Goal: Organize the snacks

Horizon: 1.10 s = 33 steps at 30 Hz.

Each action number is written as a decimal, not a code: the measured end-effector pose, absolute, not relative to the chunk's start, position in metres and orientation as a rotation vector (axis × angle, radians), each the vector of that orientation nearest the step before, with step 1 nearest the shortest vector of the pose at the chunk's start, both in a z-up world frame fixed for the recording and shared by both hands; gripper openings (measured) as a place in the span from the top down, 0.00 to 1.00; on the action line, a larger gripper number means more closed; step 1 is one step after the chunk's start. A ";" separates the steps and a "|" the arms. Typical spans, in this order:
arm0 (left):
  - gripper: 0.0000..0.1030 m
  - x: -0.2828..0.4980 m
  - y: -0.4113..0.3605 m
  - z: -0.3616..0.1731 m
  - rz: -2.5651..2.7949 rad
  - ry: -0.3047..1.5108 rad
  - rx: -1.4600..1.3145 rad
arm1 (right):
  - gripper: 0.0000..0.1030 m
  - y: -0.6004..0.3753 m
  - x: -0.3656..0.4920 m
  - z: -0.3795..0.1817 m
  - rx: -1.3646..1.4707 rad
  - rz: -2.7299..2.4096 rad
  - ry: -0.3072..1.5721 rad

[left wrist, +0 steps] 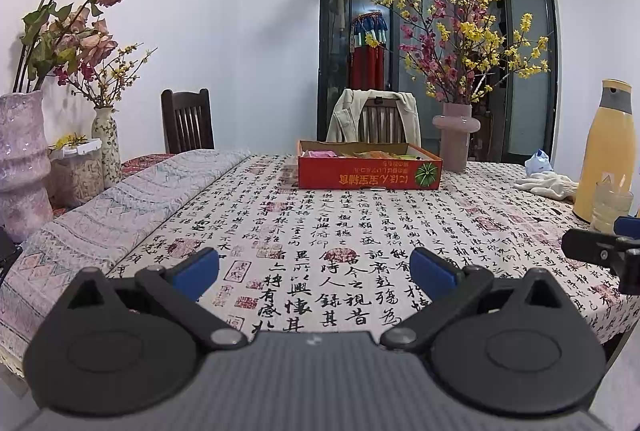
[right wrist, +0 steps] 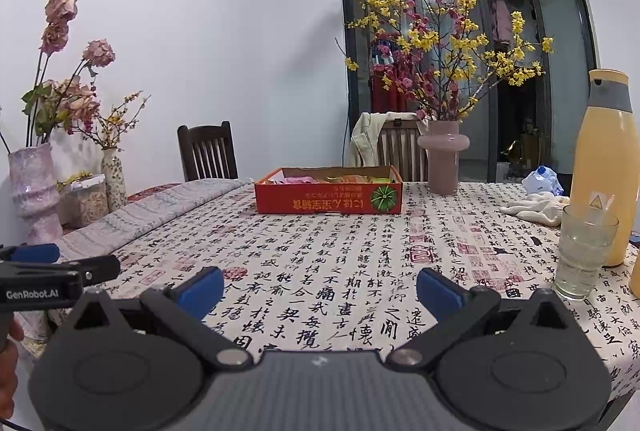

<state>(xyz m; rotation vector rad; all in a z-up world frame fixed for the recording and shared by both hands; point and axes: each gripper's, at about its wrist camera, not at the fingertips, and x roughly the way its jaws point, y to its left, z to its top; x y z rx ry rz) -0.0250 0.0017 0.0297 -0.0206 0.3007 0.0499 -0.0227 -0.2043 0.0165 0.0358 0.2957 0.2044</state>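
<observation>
Ahead, glass (right wrist: 585, 251) and thermos (right wrist: 608, 167) flank snack box (right wrist: 329, 197).

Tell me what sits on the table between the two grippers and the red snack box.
Nothing visible does. Only bare calligraphy tablecloth lies between the open left gripper, the open right gripper and the red snack box. The glass and yellow bottle stand off to the right.

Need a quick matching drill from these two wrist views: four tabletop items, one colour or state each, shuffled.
Items:
1. snack box
2. tall bottle
3. drinking glass
4. flower vase

Descriptions:
A. pale pink, holds yellow and red blossom branches
B. clear, beside the bottle
C. red cardboard, open top, packets inside
D. yellow with a grey collar

Pairs: 1-C, 2-D, 3-B, 4-A
</observation>
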 end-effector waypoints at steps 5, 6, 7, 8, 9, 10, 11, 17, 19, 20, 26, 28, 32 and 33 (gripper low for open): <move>0.00 -0.025 0.002 0.030 0.050 0.300 -0.020 | 0.00 -0.204 -0.022 0.016 0.034 0.206 0.297; 0.00 -0.025 0.001 0.030 0.050 0.300 -0.020 | 0.00 -0.204 -0.022 0.016 0.034 0.207 0.297; 0.00 -0.025 0.002 0.030 0.051 0.299 -0.021 | 0.00 -0.204 -0.022 0.017 0.035 0.205 0.297; 0.00 -0.025 0.001 0.030 0.052 0.299 -0.021 | 0.00 -0.204 -0.022 0.016 0.035 0.205 0.297; 0.00 -0.025 0.002 0.030 0.052 0.299 -0.021 | 0.00 -0.204 -0.022 0.016 0.035 0.206 0.296; 0.00 -0.025 0.002 0.031 0.053 0.300 -0.021 | 0.00 -0.204 -0.022 0.017 0.035 0.206 0.297; 0.00 -0.025 0.002 0.031 0.053 0.299 -0.021 | 0.00 -0.204 -0.022 0.016 0.035 0.208 0.296; 0.00 -0.025 0.003 0.030 0.052 0.297 -0.019 | 0.00 -0.204 -0.023 0.016 0.036 0.208 0.296; 0.00 -0.025 0.003 0.031 0.052 0.296 -0.018 | 0.00 -0.204 -0.023 0.017 0.036 0.209 0.296; 0.00 -0.025 0.002 0.030 0.052 0.296 -0.017 | 0.00 -0.204 -0.023 0.017 0.036 0.210 0.296; 0.00 -0.025 0.002 0.030 0.055 0.290 -0.012 | 0.00 -0.203 -0.024 0.017 0.036 0.209 0.294; 0.00 -0.025 0.003 0.030 0.055 0.292 -0.013 | 0.00 -0.203 -0.024 0.016 0.036 0.209 0.294; 0.00 -0.025 0.002 0.030 0.058 0.290 -0.011 | 0.00 -0.203 -0.024 0.016 0.037 0.209 0.295; 0.00 -0.025 0.002 0.030 0.057 0.291 -0.011 | 0.00 -0.203 -0.024 0.016 0.038 0.209 0.296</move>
